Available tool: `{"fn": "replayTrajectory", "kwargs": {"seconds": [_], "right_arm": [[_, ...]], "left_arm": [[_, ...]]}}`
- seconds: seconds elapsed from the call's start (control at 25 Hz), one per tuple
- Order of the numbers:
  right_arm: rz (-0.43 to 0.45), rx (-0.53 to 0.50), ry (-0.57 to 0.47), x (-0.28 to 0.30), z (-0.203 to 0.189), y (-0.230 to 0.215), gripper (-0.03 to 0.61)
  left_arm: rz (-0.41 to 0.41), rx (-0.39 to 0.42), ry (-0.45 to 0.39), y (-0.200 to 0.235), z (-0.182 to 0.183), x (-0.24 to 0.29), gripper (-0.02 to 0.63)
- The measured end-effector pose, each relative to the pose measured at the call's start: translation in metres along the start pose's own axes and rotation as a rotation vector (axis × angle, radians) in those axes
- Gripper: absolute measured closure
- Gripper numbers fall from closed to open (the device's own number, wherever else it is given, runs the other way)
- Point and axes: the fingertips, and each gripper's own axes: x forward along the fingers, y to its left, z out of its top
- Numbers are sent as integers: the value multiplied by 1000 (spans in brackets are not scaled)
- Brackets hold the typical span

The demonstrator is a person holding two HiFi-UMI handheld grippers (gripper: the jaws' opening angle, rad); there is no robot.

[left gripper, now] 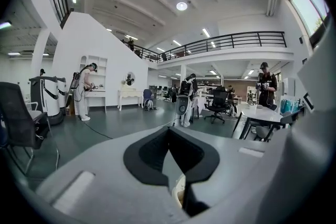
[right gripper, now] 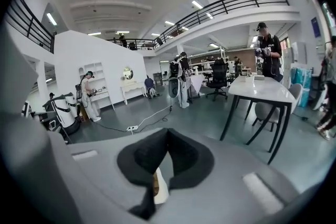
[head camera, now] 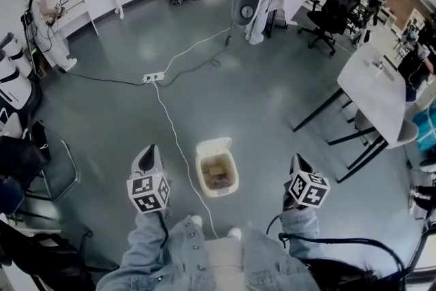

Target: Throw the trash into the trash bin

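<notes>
The bin [head camera: 217, 176] stands on the grey floor [head camera: 259, 105] with its lid flipped back, between the two grippers and just ahead of the person. Brown trash [head camera: 219, 174] lies inside it. The left gripper [head camera: 151, 150] hangs to the bin's left and the right gripper [head camera: 298, 160] to its right. Both are above the floor and apart from the bin, each held out from a denim sleeve [head camera: 153, 249].

In the left gripper view the black fingers [left gripper: 147, 152] meet at their tips with nothing between them. Through the gap lower down a bit of the bin's pale rim shows (too little to say more). The right gripper view gives the same: fingers [right gripper: 139, 157] closed on nothing, with a sliver of the bin and its brown contents seen beneath.

A white cable [head camera: 178, 146] runs across the floor from a power strip [head camera: 153, 77] and passes the bin's left side. A white table [head camera: 371, 88] stands off to the right, well apart from the bin, and a black chair [head camera: 332, 10] stands beyond it.
</notes>
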Motion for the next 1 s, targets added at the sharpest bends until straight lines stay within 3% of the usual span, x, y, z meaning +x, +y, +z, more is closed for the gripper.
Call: {"fn": "replayTrajectory", "kwargs": {"seconds": [0.52,1.0], "right_arm": [[-8,-25,30,-3,-5,4,575],[-15,-16,35,-10,-15,13,575]], "left_arm": [[-46,10,22,-24,-9,0,604],[-57,17,20,-19,-14,-6,604]]}}
